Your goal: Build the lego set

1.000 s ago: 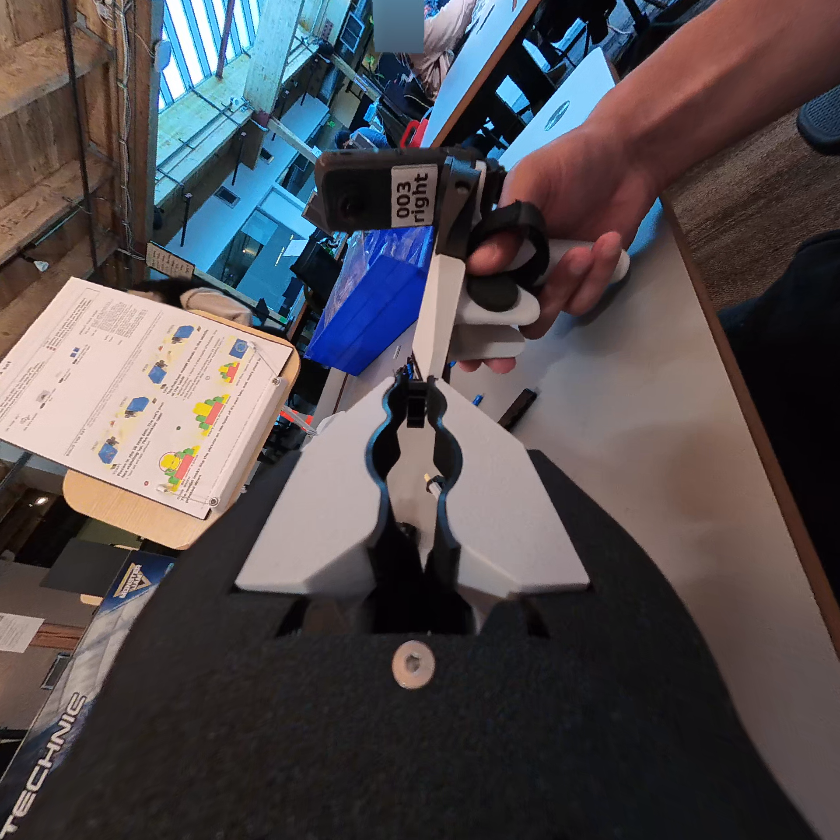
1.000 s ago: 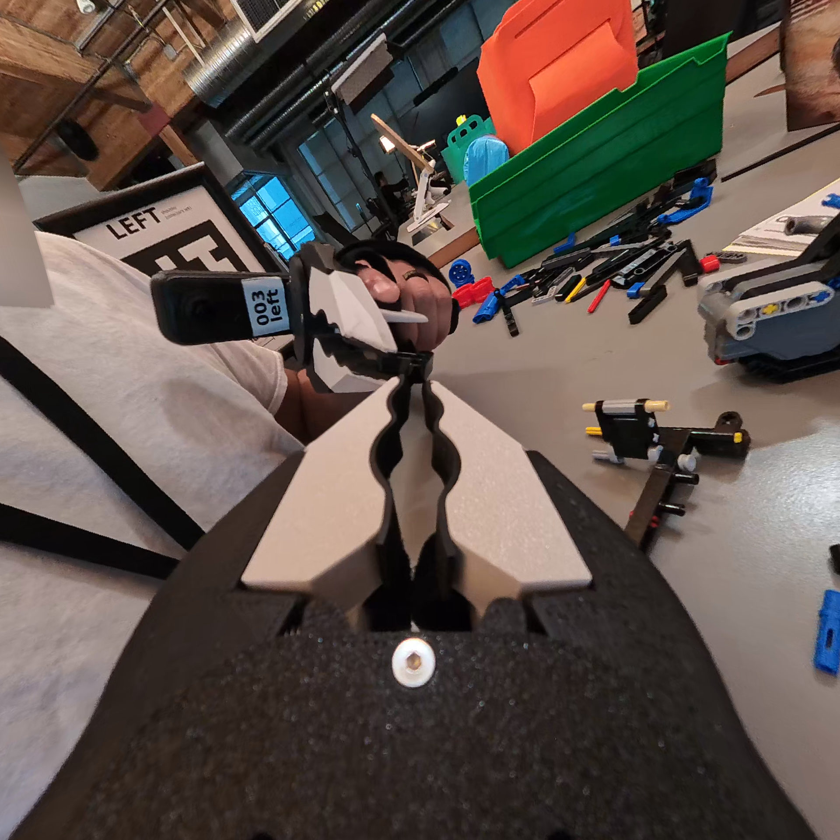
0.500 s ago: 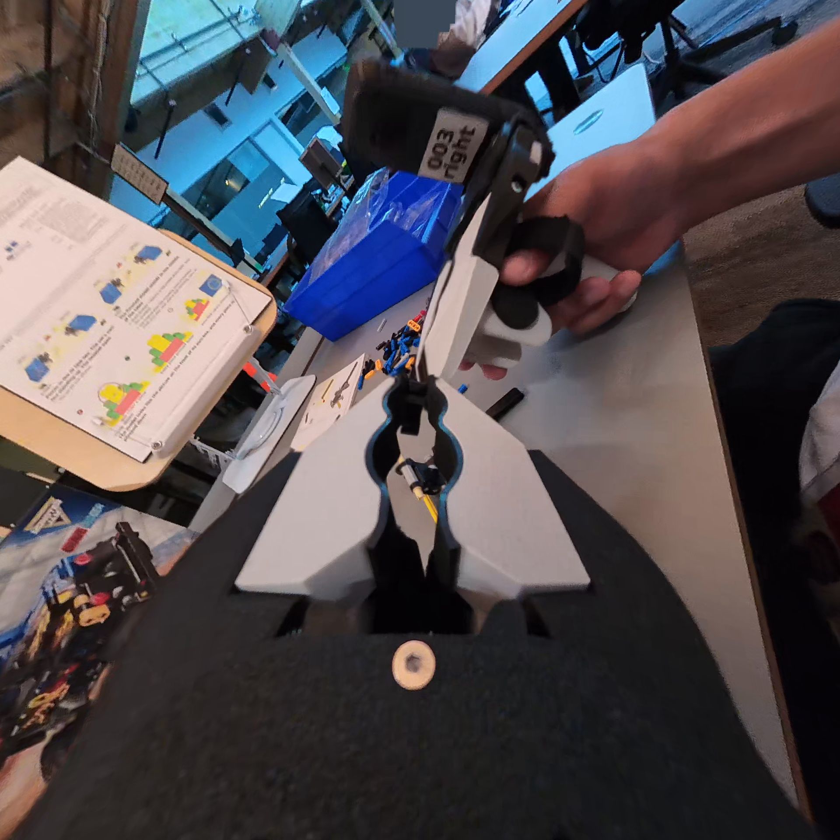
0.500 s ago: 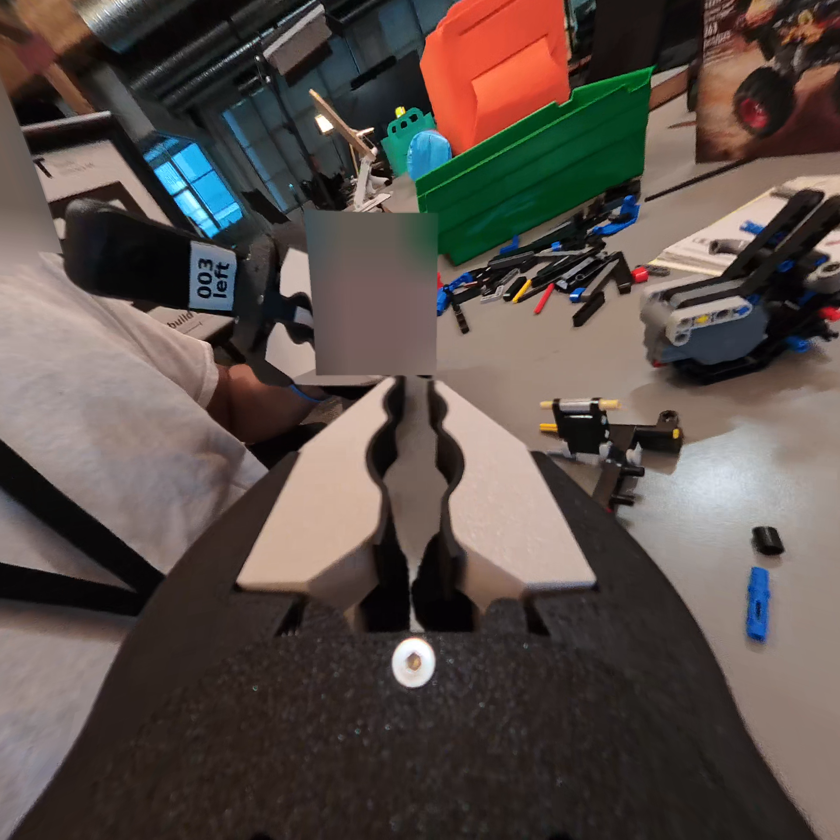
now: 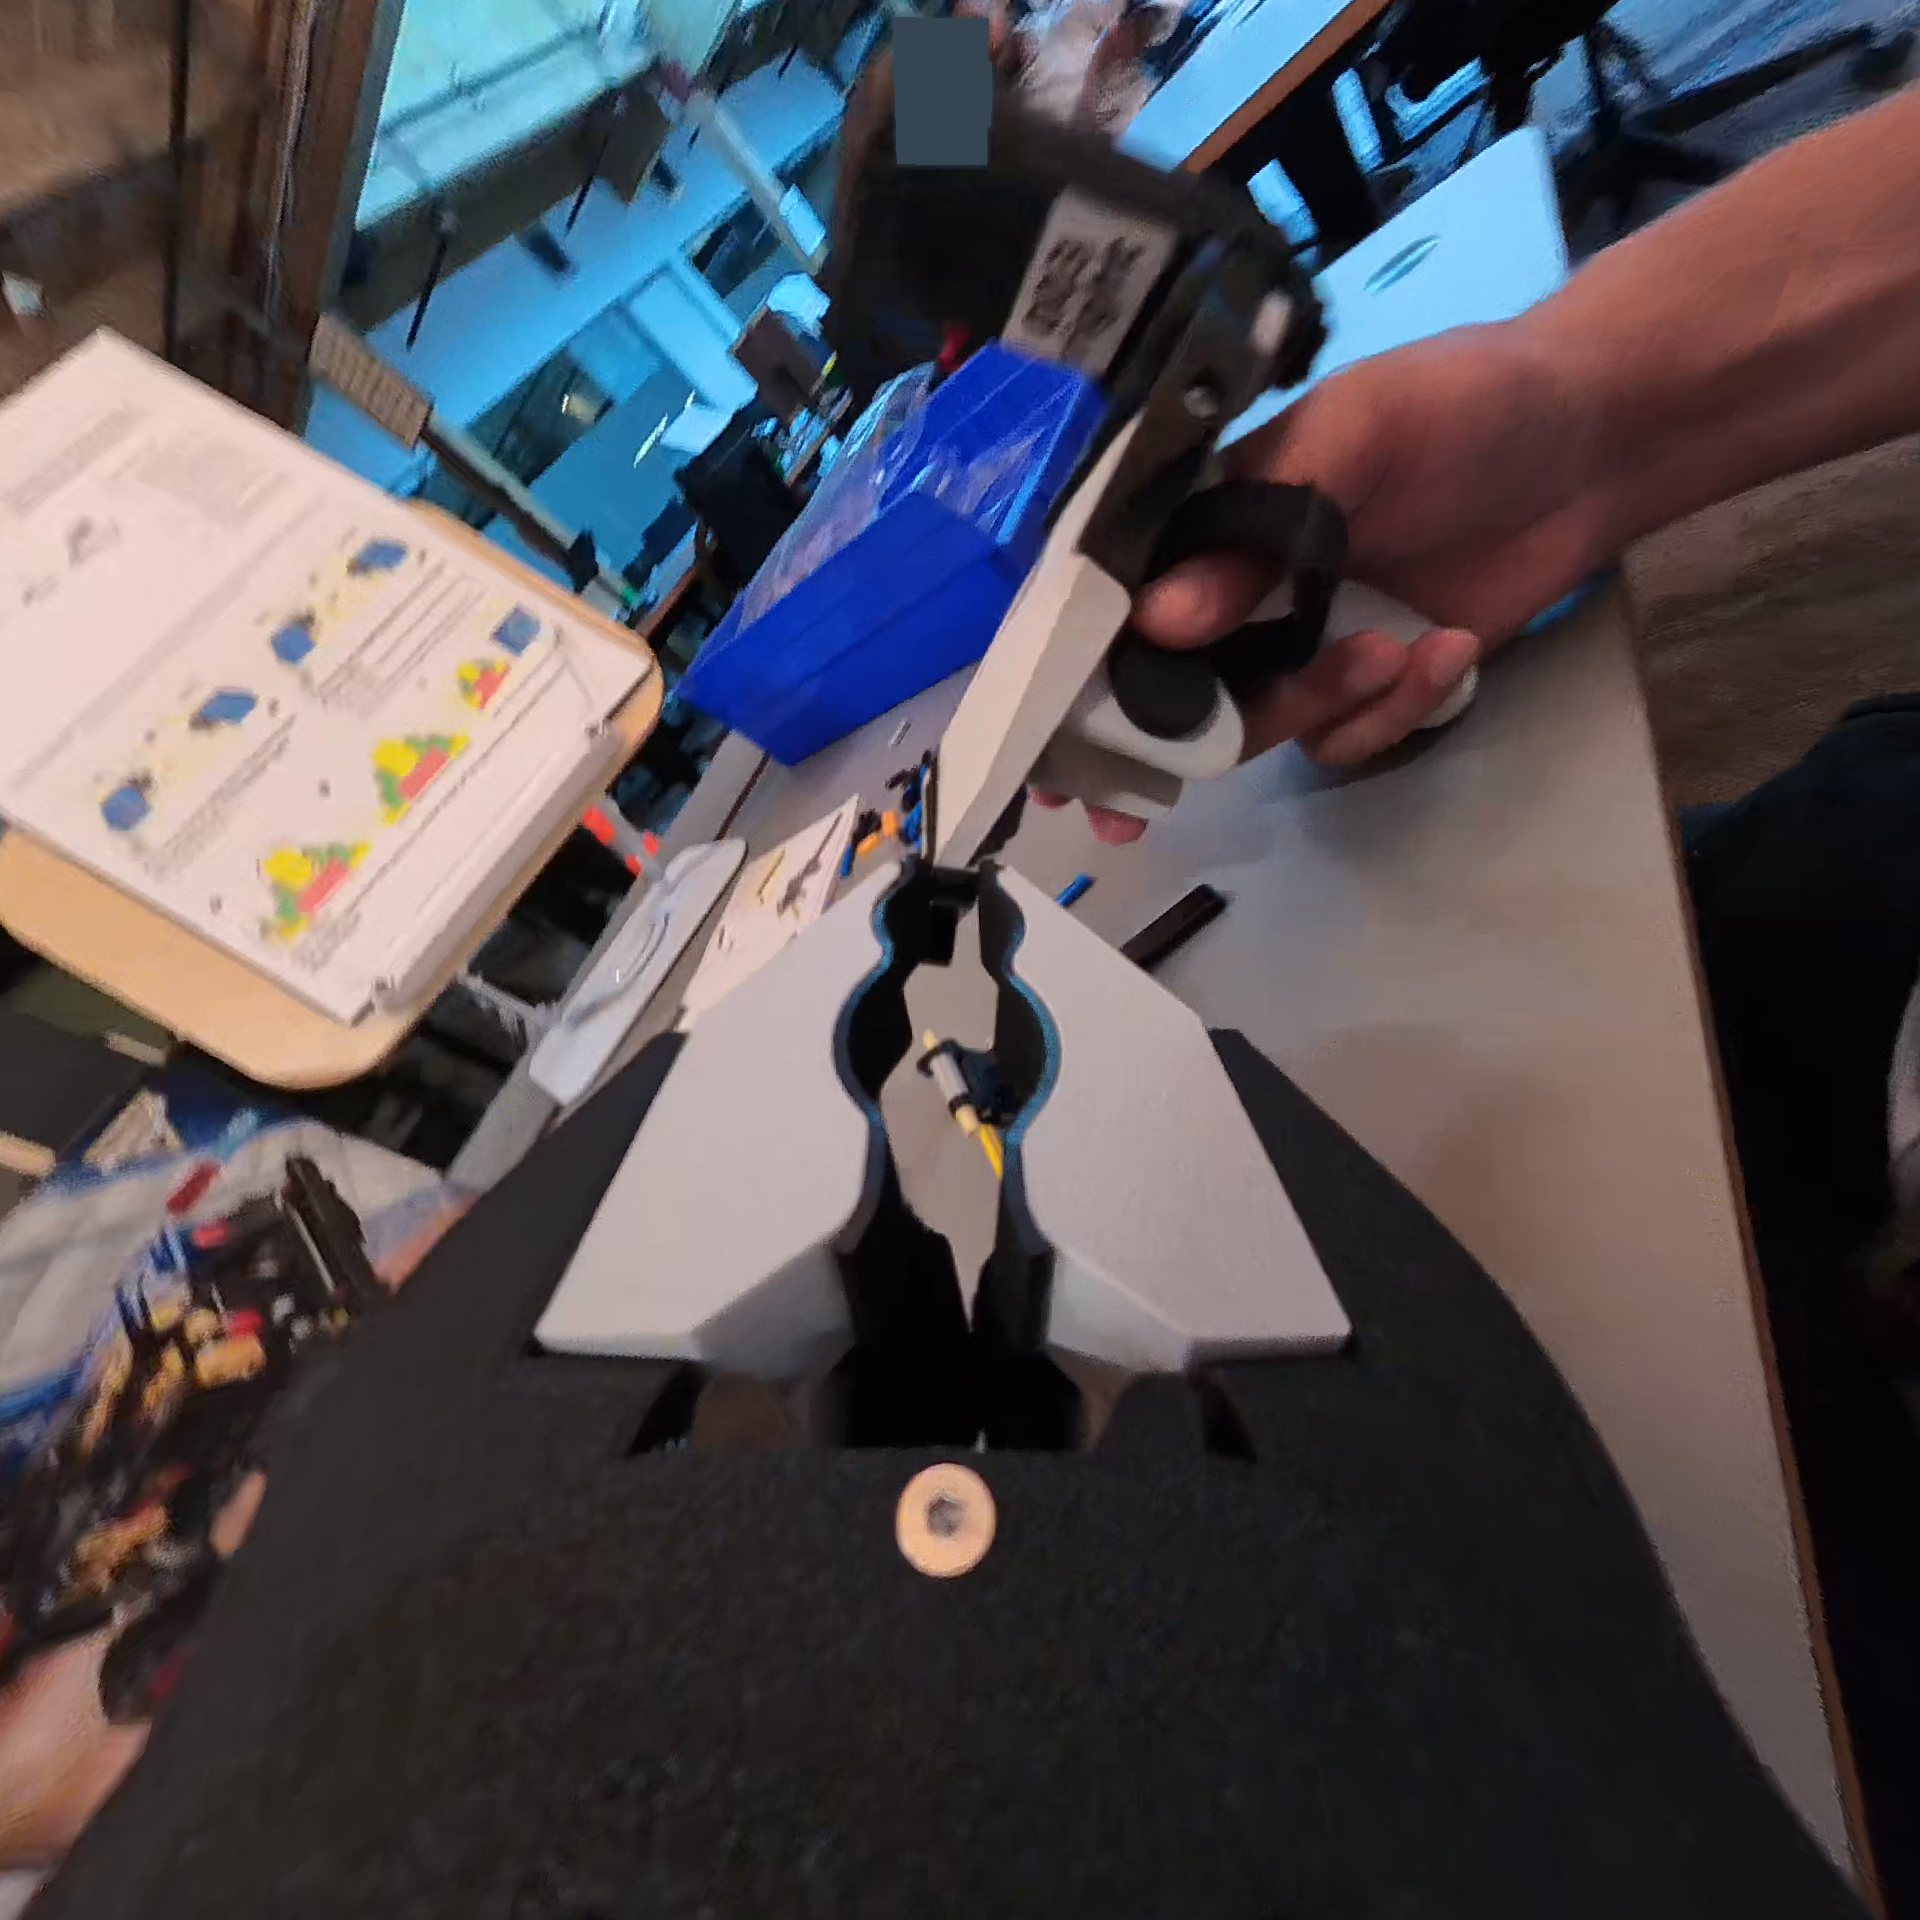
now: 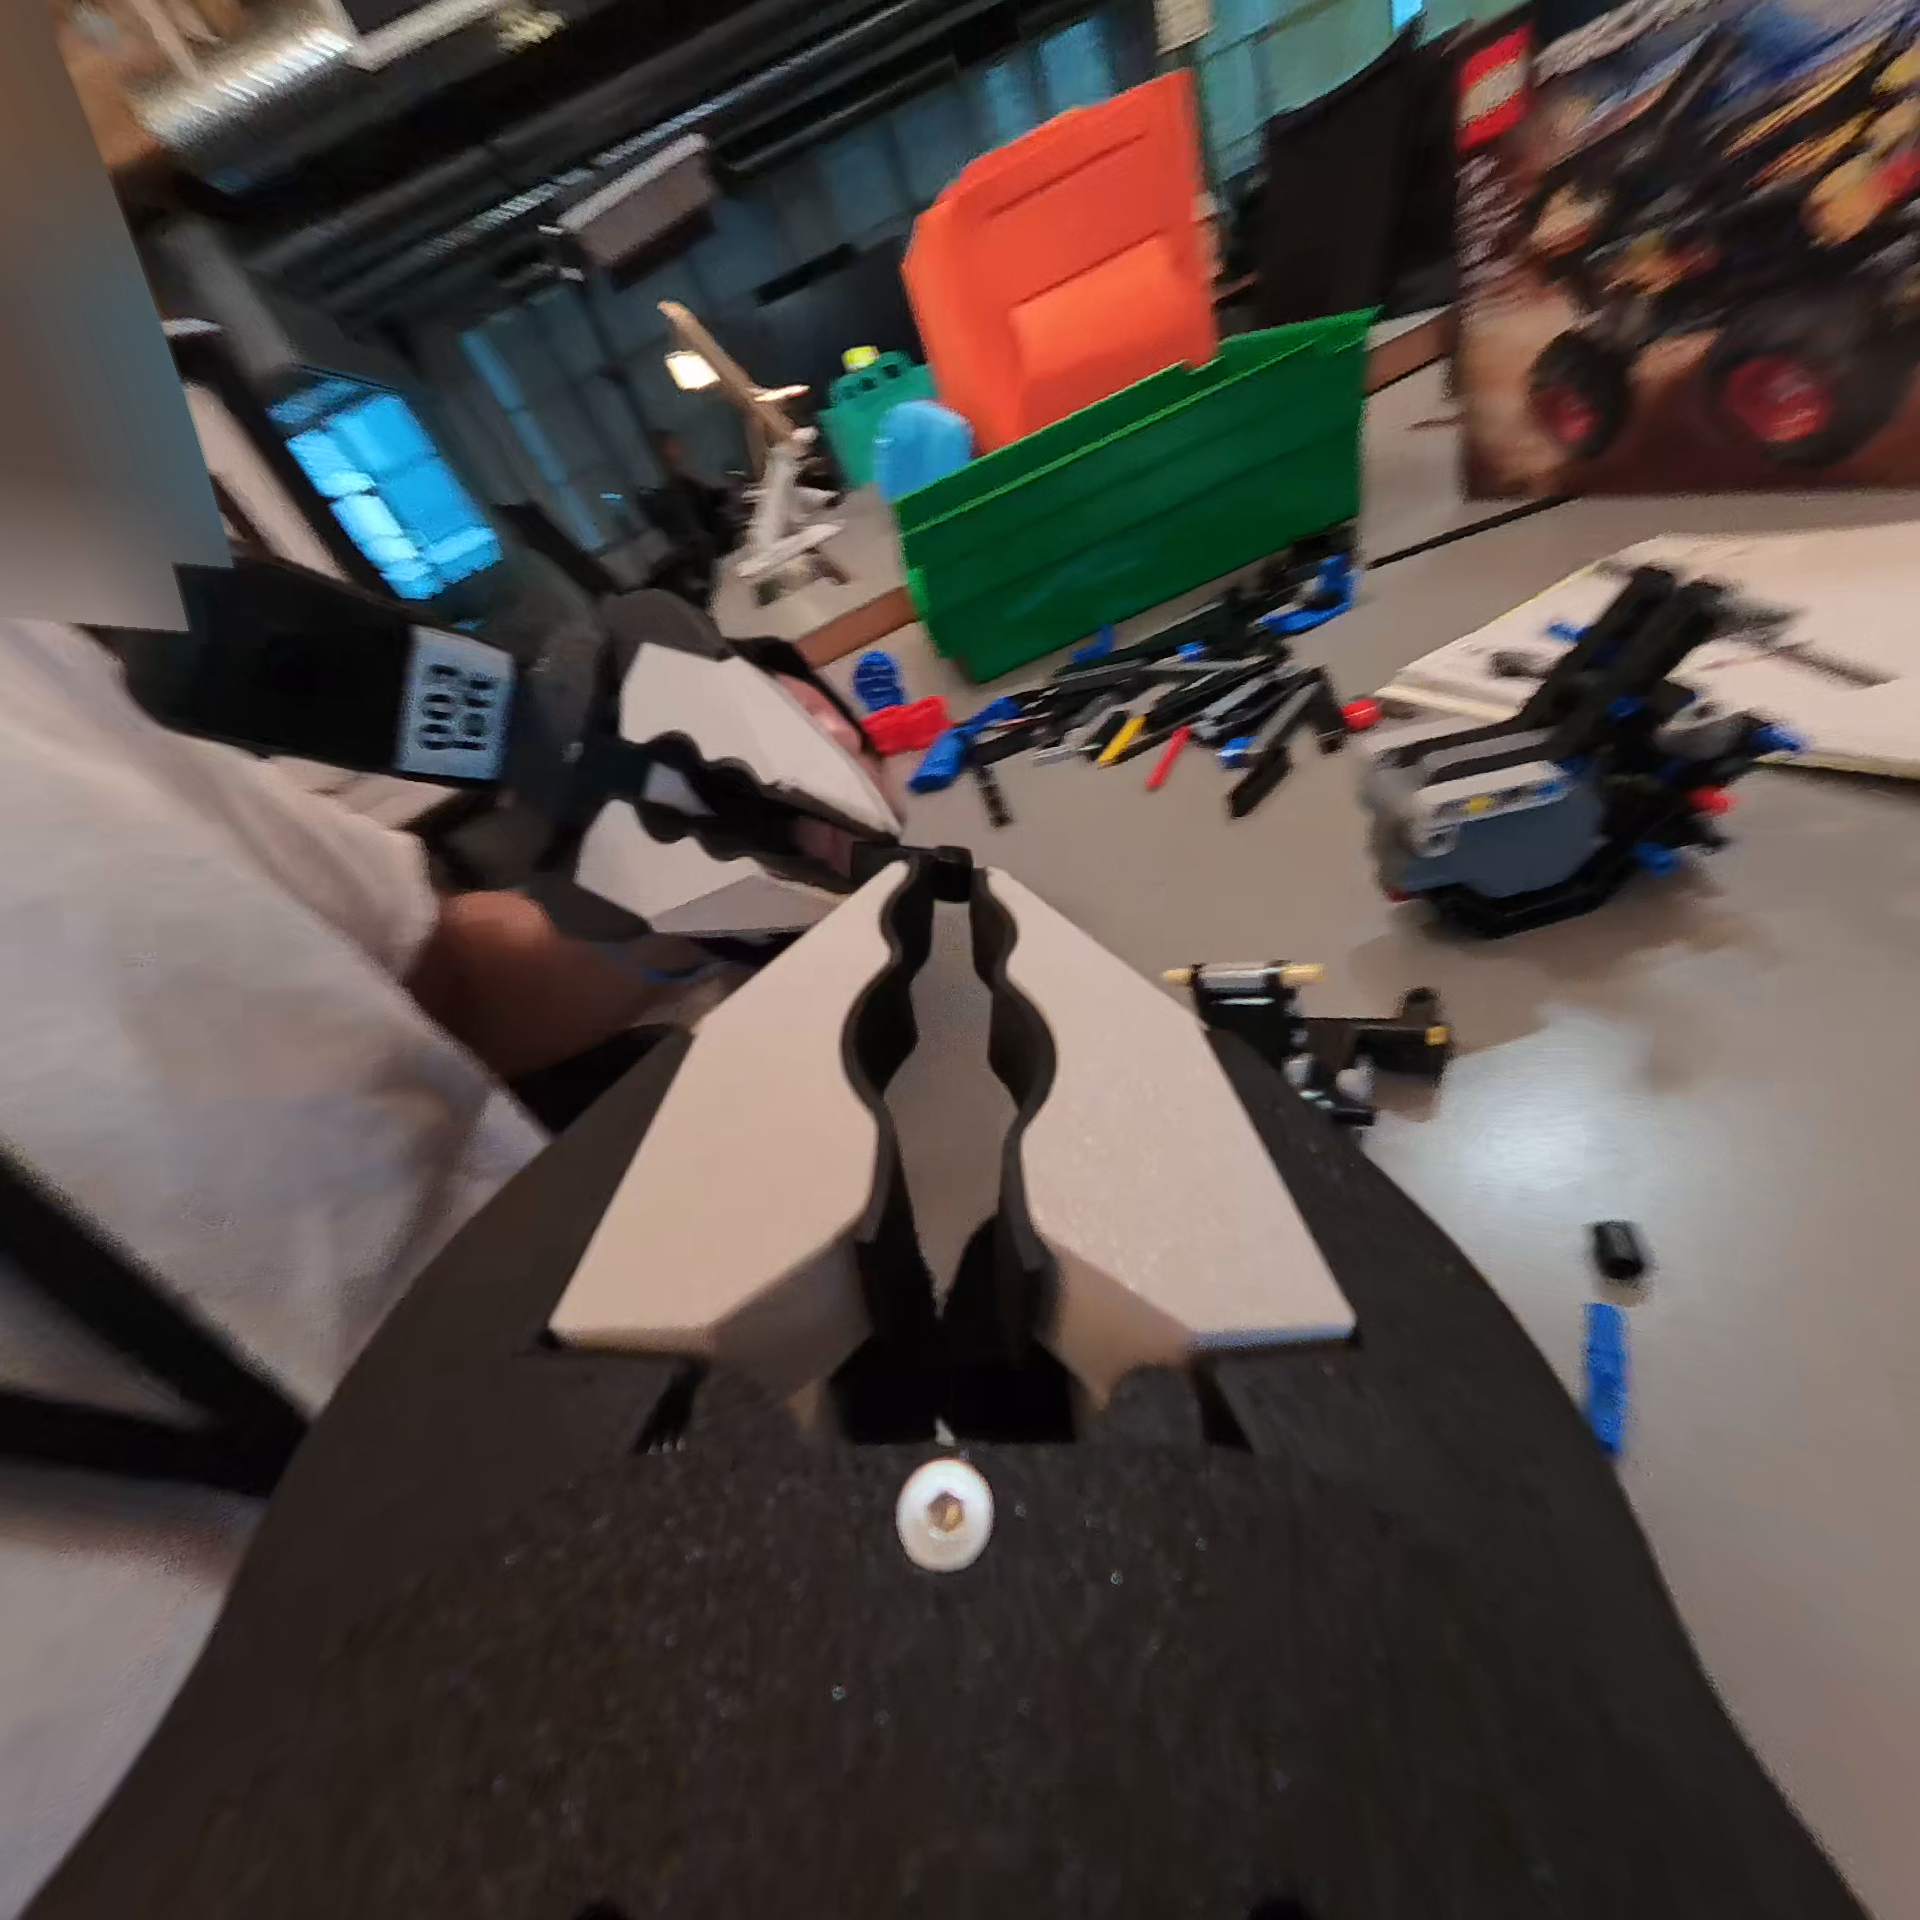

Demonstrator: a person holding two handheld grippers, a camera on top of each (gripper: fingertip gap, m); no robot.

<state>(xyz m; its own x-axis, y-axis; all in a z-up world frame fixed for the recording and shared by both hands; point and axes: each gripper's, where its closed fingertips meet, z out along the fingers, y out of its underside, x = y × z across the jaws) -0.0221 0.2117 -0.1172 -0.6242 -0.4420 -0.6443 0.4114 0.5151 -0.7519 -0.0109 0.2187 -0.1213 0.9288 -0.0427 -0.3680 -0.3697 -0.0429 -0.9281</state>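
Note:
My left gripper is nearly closed and pinches a small black lego piece at its tips. My right gripper comes down from the upper right, held by a hand, and its tips meet the same spot. In the right wrist view my right gripper also has a small black piece between its tips, and the left gripper reaches in from the left, tip to tip. A small black sub-assembly with tan pins lies on the grey table; it also shows through my left fingers' gap.
A part-built grey and blue vehicle, a pile of loose parts, a green bin and the set's box stand beyond. A blue pin and a black bit lie right. An instruction board, blue bin. The grippers are tip to tip, or close to it. About 12 cm separates my right fingertips from the black bit.
Both grippers stayed tip to tip while swinging and tilting. The left view has dropped toward the table and the box; the right view has turned toward the vehicle. The frames are now blurred by motion.

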